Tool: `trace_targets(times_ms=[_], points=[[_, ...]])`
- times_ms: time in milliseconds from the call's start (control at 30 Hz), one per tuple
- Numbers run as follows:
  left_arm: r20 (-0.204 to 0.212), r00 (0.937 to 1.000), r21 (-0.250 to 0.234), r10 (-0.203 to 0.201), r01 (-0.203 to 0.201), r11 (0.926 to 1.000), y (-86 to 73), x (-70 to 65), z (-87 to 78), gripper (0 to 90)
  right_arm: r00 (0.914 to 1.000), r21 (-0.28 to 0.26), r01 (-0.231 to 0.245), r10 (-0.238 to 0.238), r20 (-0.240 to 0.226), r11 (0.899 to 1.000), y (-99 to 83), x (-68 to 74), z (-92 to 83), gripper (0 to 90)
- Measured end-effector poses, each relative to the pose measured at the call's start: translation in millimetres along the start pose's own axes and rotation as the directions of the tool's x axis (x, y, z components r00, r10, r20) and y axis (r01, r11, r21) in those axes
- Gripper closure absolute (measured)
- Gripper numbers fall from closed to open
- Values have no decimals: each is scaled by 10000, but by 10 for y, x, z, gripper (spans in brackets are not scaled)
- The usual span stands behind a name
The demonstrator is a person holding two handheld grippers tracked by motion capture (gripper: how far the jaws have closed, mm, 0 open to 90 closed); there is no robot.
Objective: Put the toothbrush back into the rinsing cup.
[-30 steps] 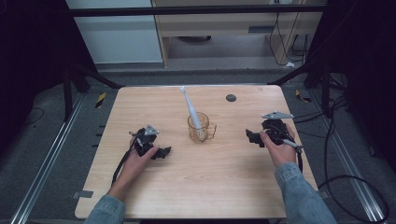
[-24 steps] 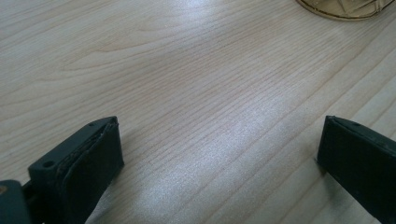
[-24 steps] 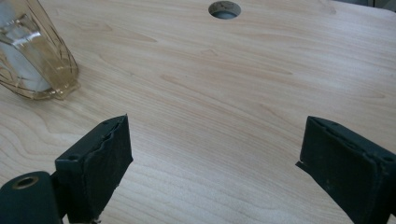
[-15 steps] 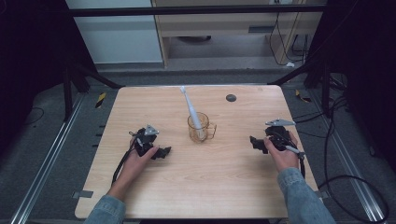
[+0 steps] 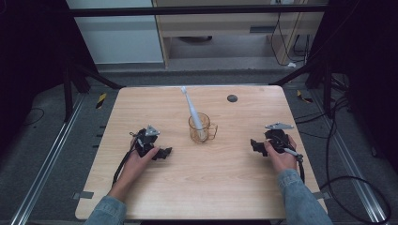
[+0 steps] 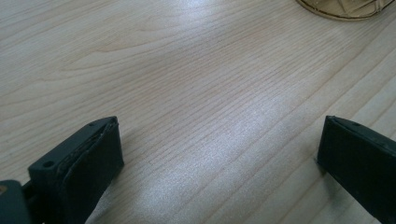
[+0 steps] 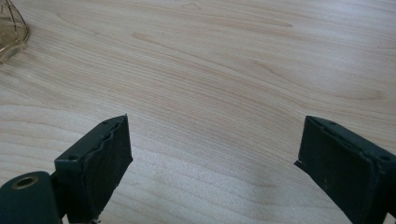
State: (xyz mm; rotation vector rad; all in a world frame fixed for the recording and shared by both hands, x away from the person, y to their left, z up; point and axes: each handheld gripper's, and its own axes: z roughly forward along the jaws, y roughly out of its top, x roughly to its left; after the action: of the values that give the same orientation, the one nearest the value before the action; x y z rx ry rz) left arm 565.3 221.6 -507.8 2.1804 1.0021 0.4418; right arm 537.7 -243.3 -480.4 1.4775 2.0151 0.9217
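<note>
A clear amber glass mug stands at the middle of the wooden table, with a white electric toothbrush leaning in it, head up and tilted away. My left gripper rests low on the table to the mug's left, open, with bare wood between its jaws. The mug's base peeks in at the top right of the left gripper view. My right gripper sits low on the table to the mug's right, open and holding nothing; the mug's edge shows at that view's top left.
A small dark round disc lies near the table's far edge. Metal rails and cables run along the floor on both sides. A white cabinet and a desk stand beyond the table.
The right gripper has dropped lower and drawn slightly nearer to the person. The left gripper, mug and toothbrush have stayed put.
</note>
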Motion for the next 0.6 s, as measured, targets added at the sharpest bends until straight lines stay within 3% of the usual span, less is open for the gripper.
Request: trace_targets(times_ms=[400, 600], points=[[0, 10000, 0, 2, -2, 10000, 0, 0, 0, 0, 10000, -31, -41, 41, 76, 10000, -28, -8, 140, 95], [-1, 10000, -1, -1, 1, 10000, 0, 0, 0, 0, 9992, -142, -297, 300, 255, 9995, -38, -50, 195, 94]])
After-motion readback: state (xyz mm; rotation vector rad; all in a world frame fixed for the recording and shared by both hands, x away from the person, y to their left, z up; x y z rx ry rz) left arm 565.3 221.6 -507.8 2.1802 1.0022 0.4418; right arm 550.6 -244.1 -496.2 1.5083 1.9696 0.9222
